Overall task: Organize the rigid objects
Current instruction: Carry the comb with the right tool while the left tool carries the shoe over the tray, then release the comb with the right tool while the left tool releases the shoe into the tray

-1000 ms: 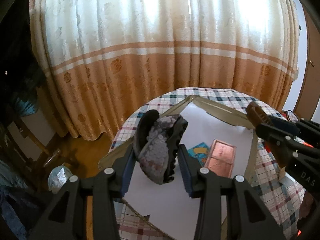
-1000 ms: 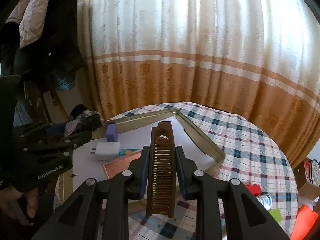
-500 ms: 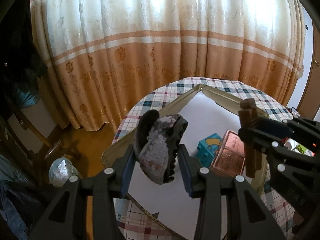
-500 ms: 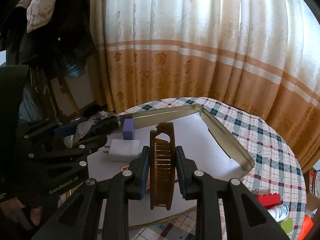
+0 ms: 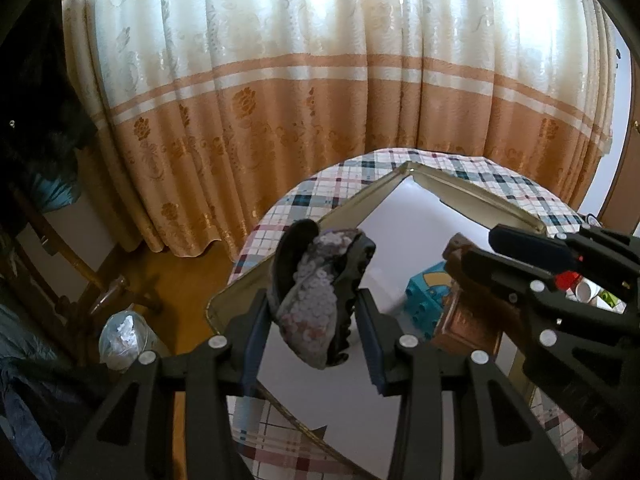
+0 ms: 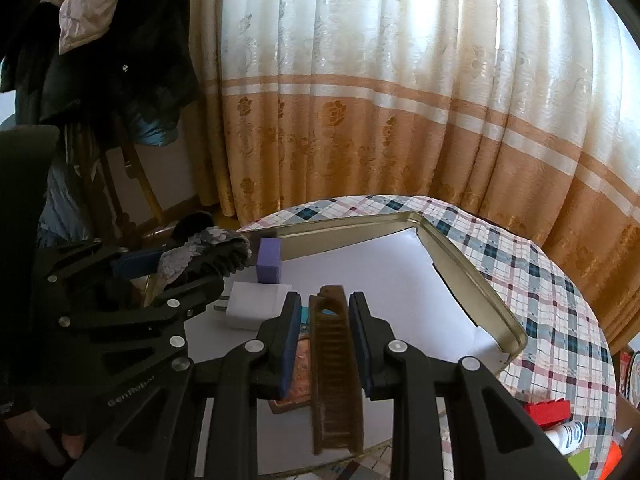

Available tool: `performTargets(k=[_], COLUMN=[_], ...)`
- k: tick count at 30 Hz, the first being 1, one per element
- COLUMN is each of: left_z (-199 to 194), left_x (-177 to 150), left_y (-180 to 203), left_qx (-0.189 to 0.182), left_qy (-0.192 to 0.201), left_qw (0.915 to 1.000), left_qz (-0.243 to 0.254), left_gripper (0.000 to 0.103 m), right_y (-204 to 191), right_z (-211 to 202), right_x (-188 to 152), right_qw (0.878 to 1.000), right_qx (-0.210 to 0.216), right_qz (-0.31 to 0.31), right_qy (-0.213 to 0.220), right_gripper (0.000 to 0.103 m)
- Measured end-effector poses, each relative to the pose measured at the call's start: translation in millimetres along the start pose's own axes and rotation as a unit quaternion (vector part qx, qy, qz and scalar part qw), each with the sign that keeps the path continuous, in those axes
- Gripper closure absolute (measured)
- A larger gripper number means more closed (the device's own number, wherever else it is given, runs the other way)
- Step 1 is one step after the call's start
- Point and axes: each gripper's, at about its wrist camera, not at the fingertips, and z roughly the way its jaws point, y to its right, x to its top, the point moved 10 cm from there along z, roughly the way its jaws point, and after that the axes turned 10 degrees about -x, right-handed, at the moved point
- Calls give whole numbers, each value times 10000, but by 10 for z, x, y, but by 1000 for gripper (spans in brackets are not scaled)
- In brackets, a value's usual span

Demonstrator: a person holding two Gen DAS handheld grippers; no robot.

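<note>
My left gripper point(image 5: 314, 316) is shut on a grey sequined hair claw clip point(image 5: 316, 304), held above the near left part of a gold tin tray point(image 5: 472, 192) lined with white paper. My right gripper point(image 6: 326, 320) is shut on a brown comb point(image 6: 336, 368) and holds it over the tray's middle. In the right wrist view the left gripper point(image 6: 188, 264) with the clip point(image 6: 204, 248) is at the left. In the left wrist view the right gripper point(image 5: 480, 252) reaches in from the right.
In the tray lie a white charger point(image 6: 256, 304), a purple block point(image 6: 269, 259), a blue toy brick point(image 5: 426, 300) and a copper tin point(image 5: 468, 326). A red brick point(image 6: 548, 410) and a small bottle point(image 6: 566, 434) lie on the checked tablecloth point(image 6: 540, 280). Curtains hang behind.
My right gripper has carried the comb left and forward, from beside the tray to over its middle. My left gripper still holds the clip in about the same place.
</note>
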Motion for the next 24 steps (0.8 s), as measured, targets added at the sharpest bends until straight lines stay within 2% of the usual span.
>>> performTargets(k=[6, 7, 8, 9, 10, 11, 14, 24], left_z=[28, 31, 29, 20, -9, -17, -33, -106], left_x=[-29, -32, -35, -31, -19, -13, -6, 40], left_y=[-69, -84, -98, -106, -121, -120, -86, 203], left_qx=[85, 104, 138, 172, 264, 267, 156, 15], left_qy=[-63, -71, -87, -65, 12, 27, 46, 164], left_qw=[9999, 9998, 9997, 9997, 9995, 9995, 9997, 9999], left_qz=[-106, -135, -154, -160, -157, -149, -177, -10], left_gripper=[57, 44, 23, 16, 13, 13, 8, 3], right_y=[-10, 11, 26, 43, 62, 96, 227, 711], right_z=[27, 22, 18, 19, 15, -2, -102, -350], right_x=[-22, -20, -23, -30, -40, -43, -62, -329], right_qw=[10000, 10000, 9999, 9999, 9999, 9998, 9990, 9944], right_qx=[-42, -82, -104, -102, -109, -159, -213, -569], right_qz=[-7, 28, 54, 83, 109, 149, 373, 892], right_qy=[-11, 13, 16, -12, -29, -11, 105, 82], right_gripper=[76, 76, 74, 70, 62, 51, 30, 27])
